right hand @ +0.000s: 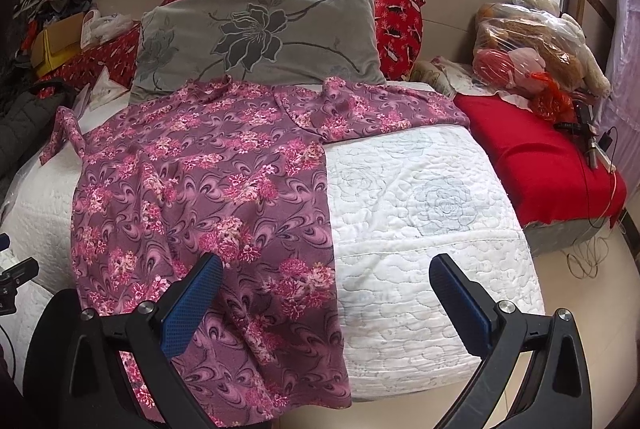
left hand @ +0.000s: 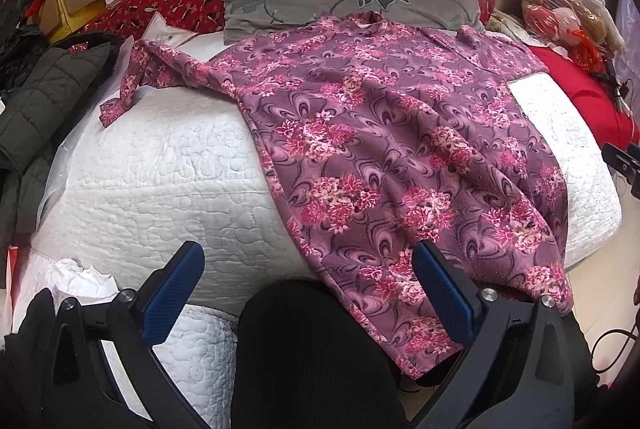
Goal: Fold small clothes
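my left claw (left hand: pixel 308 289) is spread wide, pinching nothing, blue pads (left hand: pixel 174 295) facing each other across the gap. its right finger lies over the hem of the floral top (left hand: pixel 380 149), its left finger over bare white quilt (left hand: pixel 160 165). between the fingers, close under the camera, sits something black and rounded that i cannot identify.

my right claw (right hand: pixel 326 305) is also spread wide and holds nothing. its left finger overlaps the lower part of the floral top (right hand: pixel 200 189); its right finger hangs over the quilt (right hand: pixel 420 229) near the bed's corner.

the top, purple with pink flowers, lies face down or up, i cannot tell which, spread out ahead of both claws, its hem draping over the near edge of the bed. one sleeve stretches away to the left of the left claw, the other runs to the far right ahead of the right claw. the collar reaches the grey flowered pillow (right hand: pixel 260 29) beyond it.

further out, a dark padded jacket (left hand: pixel 44 101) lies far left of the left claw, and a red cushion (right hand: pixel 540 157) with plastic bags (right hand: pixel 528 45) sits far right of the right claw.
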### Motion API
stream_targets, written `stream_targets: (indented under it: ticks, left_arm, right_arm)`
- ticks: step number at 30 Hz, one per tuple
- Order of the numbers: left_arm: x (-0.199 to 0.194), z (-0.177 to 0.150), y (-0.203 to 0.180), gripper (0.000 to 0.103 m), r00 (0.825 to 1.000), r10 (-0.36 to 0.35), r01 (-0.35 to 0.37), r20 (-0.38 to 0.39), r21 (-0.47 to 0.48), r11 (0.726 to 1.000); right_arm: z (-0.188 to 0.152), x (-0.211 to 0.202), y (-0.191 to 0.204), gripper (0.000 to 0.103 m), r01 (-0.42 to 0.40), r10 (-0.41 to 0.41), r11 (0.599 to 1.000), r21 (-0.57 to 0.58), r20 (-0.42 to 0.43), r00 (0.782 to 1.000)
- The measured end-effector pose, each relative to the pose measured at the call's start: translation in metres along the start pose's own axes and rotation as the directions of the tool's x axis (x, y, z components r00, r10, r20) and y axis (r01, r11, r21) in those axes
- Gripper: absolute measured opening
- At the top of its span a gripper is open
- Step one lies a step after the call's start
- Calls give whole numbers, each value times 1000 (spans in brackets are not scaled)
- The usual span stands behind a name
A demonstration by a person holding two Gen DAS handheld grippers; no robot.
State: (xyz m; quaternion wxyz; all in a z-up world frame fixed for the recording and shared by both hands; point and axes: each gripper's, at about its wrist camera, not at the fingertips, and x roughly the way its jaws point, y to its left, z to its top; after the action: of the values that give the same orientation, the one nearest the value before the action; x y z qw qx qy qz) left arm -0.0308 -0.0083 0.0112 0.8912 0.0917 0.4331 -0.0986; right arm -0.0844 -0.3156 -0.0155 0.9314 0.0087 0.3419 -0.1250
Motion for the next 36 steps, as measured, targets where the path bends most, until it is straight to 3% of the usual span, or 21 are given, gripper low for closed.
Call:
stream_targets:
  ticks: [19,22,27,30,36]
  left_arm:
    - [9,-1,7,103,1000,-6,6,-29,-22,1000]
    - [17,1,14,103,998,-13,9,-64,-49,999]
    - [47,4,39,103,980,-3,-25,-198,-138,990]
    - [63,5,46,103,965,-40,-10,-260,-185,983]
    - [88,4,27,103,918,-137,58,-371,-215,975]
  right_arm:
    - [-1,4,3,103,-13,13,1000,0,-14,1000]
    - [-1,6,2,103,-17,17,1000,6,-22,1000]
    - [-9,16,-5,103,-13,14,1000,12,-63,998]
    - [-18,24,-14,103,-4,7,1000,27,-102,995]
    - [-41,44,-31,102,-13,27,997,72,-196,980]
